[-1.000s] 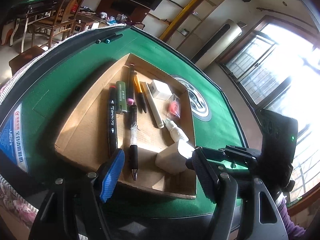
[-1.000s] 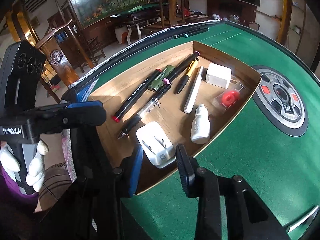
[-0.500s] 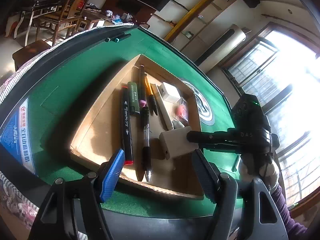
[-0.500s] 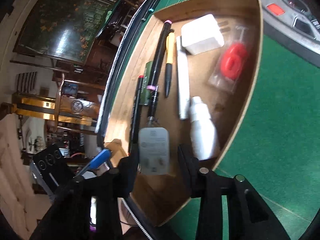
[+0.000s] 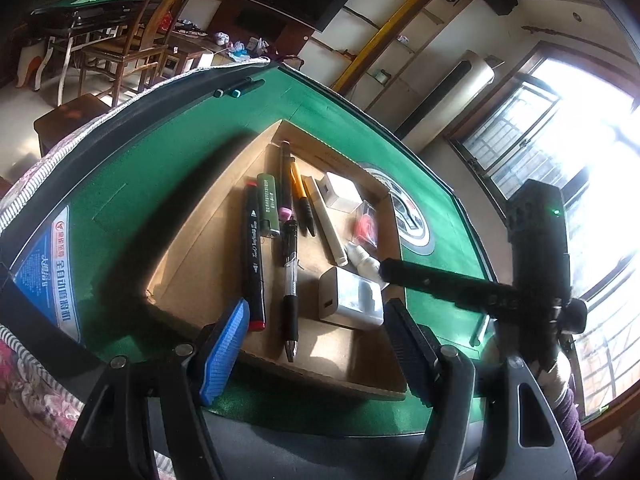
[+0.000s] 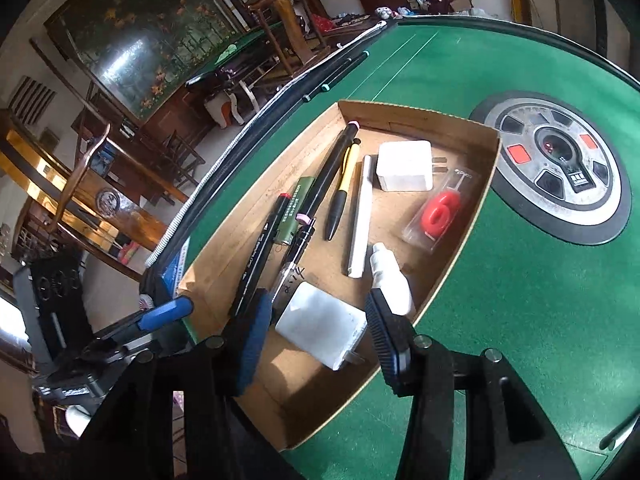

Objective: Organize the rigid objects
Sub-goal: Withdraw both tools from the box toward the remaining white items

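Right wrist view alone shows charger (image 6: 320,324) prongs, right claw (image 6: 316,330) just opening, left claw (image 5: 316,336) apart

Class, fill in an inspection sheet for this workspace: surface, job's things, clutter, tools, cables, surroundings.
Surface: green felt table.
Job's things: cardboard tray holding pens, two white chargers, a white bottle, a red packet.
Clutter: two markers at the table's far edge.
Tools: left tool open, empty; right tool jaws have just been opening, near charger lying loose between them.
Cables: nothing seen.
Surroundings: wooden chairs, window, wall screen.
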A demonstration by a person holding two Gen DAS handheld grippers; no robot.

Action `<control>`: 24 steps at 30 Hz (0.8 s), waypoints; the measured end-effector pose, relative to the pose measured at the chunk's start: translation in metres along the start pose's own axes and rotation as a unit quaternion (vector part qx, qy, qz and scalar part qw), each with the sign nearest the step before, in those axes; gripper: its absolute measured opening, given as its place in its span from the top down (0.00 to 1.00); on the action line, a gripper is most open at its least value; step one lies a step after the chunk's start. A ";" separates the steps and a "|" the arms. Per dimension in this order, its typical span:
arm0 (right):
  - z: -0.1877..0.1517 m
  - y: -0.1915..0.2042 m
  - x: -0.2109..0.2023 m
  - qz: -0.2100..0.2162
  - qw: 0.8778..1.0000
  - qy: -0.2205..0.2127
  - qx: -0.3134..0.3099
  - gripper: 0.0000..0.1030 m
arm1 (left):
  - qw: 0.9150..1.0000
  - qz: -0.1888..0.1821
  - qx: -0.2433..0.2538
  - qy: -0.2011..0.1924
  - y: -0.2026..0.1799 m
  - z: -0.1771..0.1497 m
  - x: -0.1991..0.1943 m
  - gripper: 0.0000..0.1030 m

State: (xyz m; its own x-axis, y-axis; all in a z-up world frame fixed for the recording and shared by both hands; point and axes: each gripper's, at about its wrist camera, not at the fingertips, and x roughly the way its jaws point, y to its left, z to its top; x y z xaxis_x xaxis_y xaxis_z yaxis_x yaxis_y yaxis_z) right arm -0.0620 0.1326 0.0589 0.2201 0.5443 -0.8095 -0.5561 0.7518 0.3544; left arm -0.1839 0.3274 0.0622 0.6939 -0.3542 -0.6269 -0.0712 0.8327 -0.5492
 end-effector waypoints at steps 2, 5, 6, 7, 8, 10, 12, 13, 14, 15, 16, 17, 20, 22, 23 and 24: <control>-0.002 -0.001 0.015 0.000 1.000 0.016 -0.009 0.53 | 1.000 0.010 0.001 -0.007 0.000 0.000 -0.006 0.29; -0.009 0.013 0.020 0.020 0.998 0.030 -0.041 0.52 | 1.000 0.020 0.002 -0.013 0.000 0.000 -0.011 0.29; -0.014 0.018 0.021 0.053 0.997 0.048 -0.043 0.52 | 1.000 0.024 0.003 -0.013 -0.001 0.000 -0.012 0.29; -0.018 0.022 0.021 0.077 0.994 0.063 -0.041 0.52 | 0.999 0.029 0.006 -0.014 -0.003 0.000 -0.012 0.29; -0.022 0.024 0.016 0.082 0.994 0.060 -0.044 0.52 | 0.999 0.034 0.011 -0.017 -0.007 -0.001 -0.013 0.29; -0.029 0.020 -0.005 0.069 0.996 0.021 -0.049 0.52 | 0.998 0.054 0.036 -0.026 -0.019 -0.003 -0.015 0.29; -0.037 -0.001 -0.031 0.053 0.998 -0.020 -0.026 0.51 | 0.994 0.074 0.071 -0.034 -0.036 -0.007 -0.013 0.29; -0.043 -0.016 -0.042 0.043 0.998 -0.037 -0.008 0.46 | 0.992 0.083 0.089 -0.038 -0.045 -0.009 -0.011 0.28; -0.049 -0.031 -0.051 0.034 0.998 -0.050 0.010 0.43 | 0.989 0.095 0.107 -0.039 -0.054 -0.011 -0.008 0.25; -0.057 -0.048 -0.061 0.024 0.998 -0.059 0.031 0.42 | 0.985 0.109 0.125 -0.040 -0.064 -0.012 -0.004 0.24; -0.066 -0.066 -0.070 0.015 0.996 -0.066 0.052 0.42 | 0.982 0.121 0.141 -0.040 -0.073 -0.014 0.001 0.24; -0.074 -0.080 -0.078 0.005 0.995 -0.070 0.070 0.43 | 0.979 0.130 0.154 -0.040 -0.081 -0.016 0.005 0.24; -0.099 -0.120 -0.101 -0.039 0.989 -0.093 0.110 0.43 | 0.971 0.145 0.189 -0.032 -0.108 -0.021 0.018 0.24; -0.116 -0.138 -0.117 -0.065 0.984 -0.112 0.123 0.43 | 0.964 0.153 0.217 -0.025 -0.125 -0.026 0.026 0.24; -0.124 -0.146 -0.126 -0.082 0.981 -0.123 0.124 0.43 | 0.960 0.159 0.230 -0.022 -0.134 -0.029 0.030 0.24; -0.131 -0.151 -0.135 -0.102 0.978 -0.134 0.124 0.43 | 0.956 0.162 0.244 -0.019 -0.144 -0.032 0.034 0.24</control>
State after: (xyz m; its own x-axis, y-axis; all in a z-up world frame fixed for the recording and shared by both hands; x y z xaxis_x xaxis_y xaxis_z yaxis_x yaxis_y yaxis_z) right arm -0.1125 -0.1024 0.0534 0.5266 0.4263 -0.7355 -0.2739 0.9041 0.3279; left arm -0.1728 0.1822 0.1021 0.7186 -0.0358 -0.6945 0.0487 0.9988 -0.0011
